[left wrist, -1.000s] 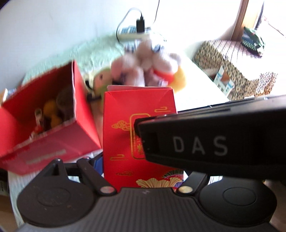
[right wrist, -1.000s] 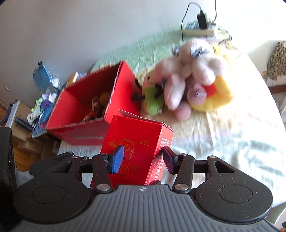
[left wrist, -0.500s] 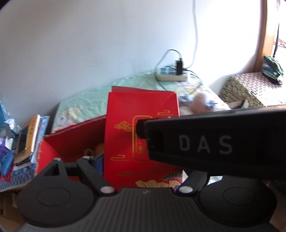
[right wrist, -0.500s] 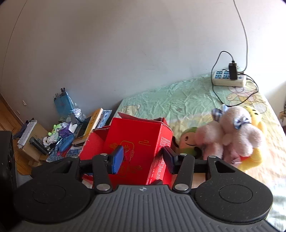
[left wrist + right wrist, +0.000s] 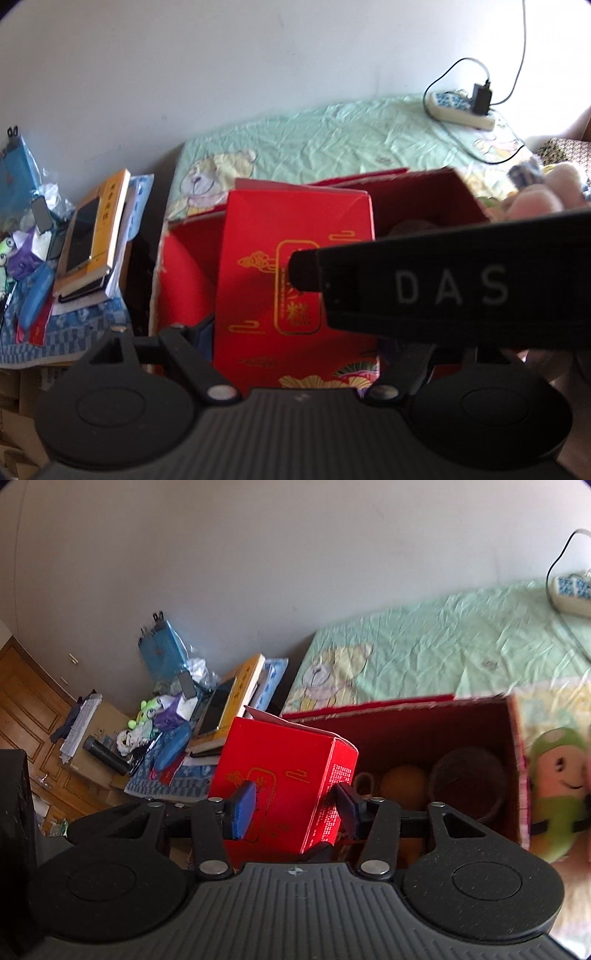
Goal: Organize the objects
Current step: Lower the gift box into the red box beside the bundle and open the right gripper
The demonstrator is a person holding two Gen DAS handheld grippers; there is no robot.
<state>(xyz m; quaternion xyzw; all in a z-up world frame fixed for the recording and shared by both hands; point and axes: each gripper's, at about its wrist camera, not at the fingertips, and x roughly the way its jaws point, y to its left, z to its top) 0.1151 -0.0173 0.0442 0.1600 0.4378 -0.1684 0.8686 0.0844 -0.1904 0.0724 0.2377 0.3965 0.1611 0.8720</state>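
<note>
A small red gift box with gold print is gripped from both sides. My left gripper is shut on its lower part, with one finger showing at its left edge. The black body of the right gripper crosses in front and hides the other finger. In the right wrist view my right gripper presses its blue pads on two faces of the small red gift box. The box hangs over the left end of a large open red carton, which holds a brown cup and an orange round thing.
The carton sits on a bed with a pale green sheet. A green plush toy lies right of it. A stack of books and clutter fill the low table on the left. A power strip lies by the wall.
Both grippers carried the small red box leftward, from in front of the plush toys to over the open carton's left end. Both grips look unchanged.
</note>
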